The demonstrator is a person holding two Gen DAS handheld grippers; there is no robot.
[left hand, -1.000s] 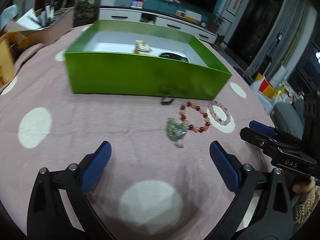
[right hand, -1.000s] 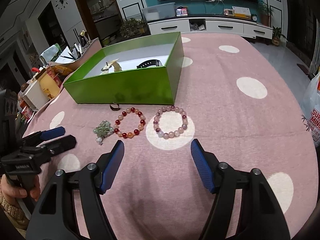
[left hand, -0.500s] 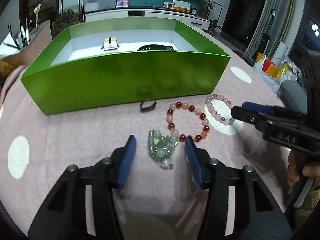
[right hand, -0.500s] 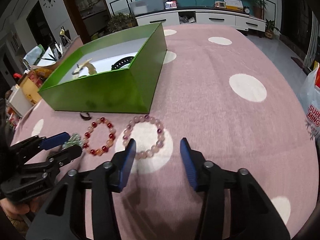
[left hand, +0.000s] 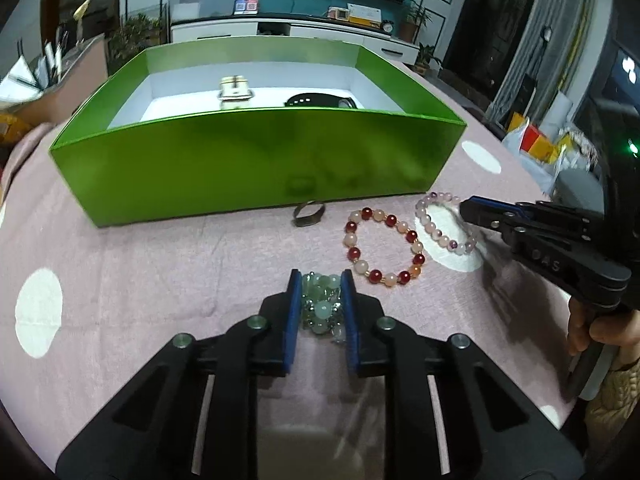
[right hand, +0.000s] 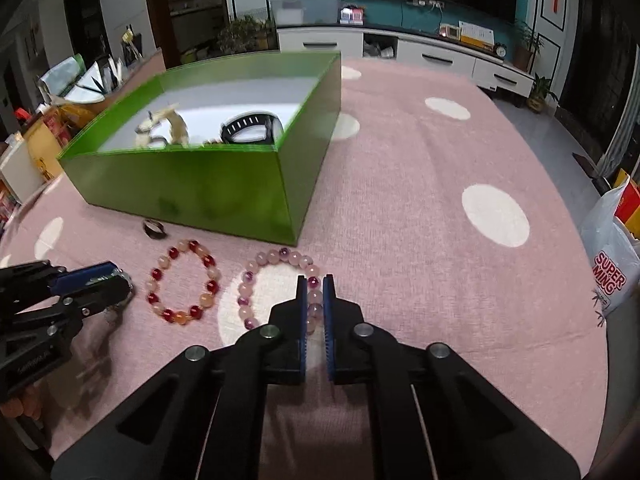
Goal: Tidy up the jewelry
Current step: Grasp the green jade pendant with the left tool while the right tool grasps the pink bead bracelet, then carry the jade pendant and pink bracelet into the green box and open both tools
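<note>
Jewelry lies spread on the pink tablecloth with white dots (right hand: 420, 240), in front of the open green cardboard box with a white floor (left hand: 256, 164). Your left gripper (left hand: 320, 280) has just been closing, and its blue pads now press from both sides on the bunched pale green bead bracelet (left hand: 322, 308), which rests on the cloth. Your right gripper (right hand: 315, 280) has likewise been closing; its blue pads clamp the near side of the pale pink and purple bead bracelet (right hand: 256, 276), which lies flat, partly over a white dot. Between these two pieces lies the red and peach bead bracelet (left hand: 382, 246), flat and untouched (the left wrist view shows it just beside the green beads, though whether they touch cannot be told). A small dark metal ring (left hand: 308, 214) sits just in front of the box's near wall. Inside the box you can see a cream-coloured strap piece with a metal buckle (right hand: 168, 128) and a black wristband (right hand: 250, 126), side by side on the white floor. A hand (left hand: 592, 326) grips the handle of the right gripper at the right edge of the left wrist view.
</note>
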